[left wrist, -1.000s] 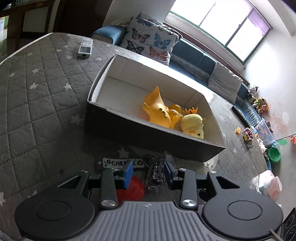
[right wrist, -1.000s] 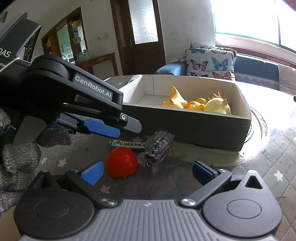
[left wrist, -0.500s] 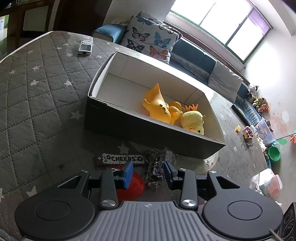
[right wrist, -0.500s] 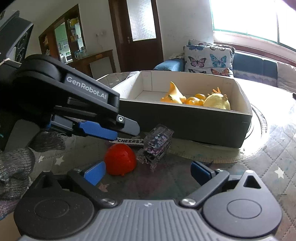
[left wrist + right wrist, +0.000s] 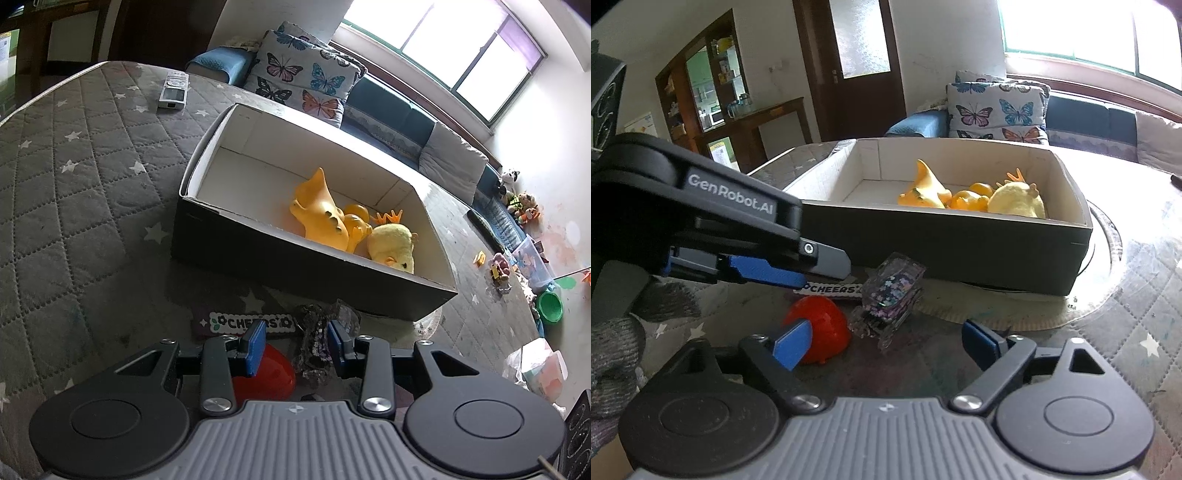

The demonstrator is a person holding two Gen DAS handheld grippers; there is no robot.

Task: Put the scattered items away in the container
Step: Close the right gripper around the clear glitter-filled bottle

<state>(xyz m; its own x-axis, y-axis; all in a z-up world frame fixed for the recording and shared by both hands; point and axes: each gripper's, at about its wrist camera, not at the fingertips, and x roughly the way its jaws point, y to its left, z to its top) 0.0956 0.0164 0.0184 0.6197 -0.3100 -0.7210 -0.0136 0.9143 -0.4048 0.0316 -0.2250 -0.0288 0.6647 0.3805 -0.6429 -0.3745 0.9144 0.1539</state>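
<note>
Two grippers angle downward. The left gripper [image 5: 293, 341] is half-open, empty; the right gripper [image 5: 882, 341], jaws just closing, straddles without contact the clear glitter-filled hair claw [image 5: 890, 295] at lower centre, before the black cardboard box [image 5: 960, 247].

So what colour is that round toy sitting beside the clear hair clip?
Red; the round toy shows best in the right wrist view.

A remote control [image 5: 173, 92] lies on the quilted cover, near butterfly cushions [image 5: 303, 79].
</note>
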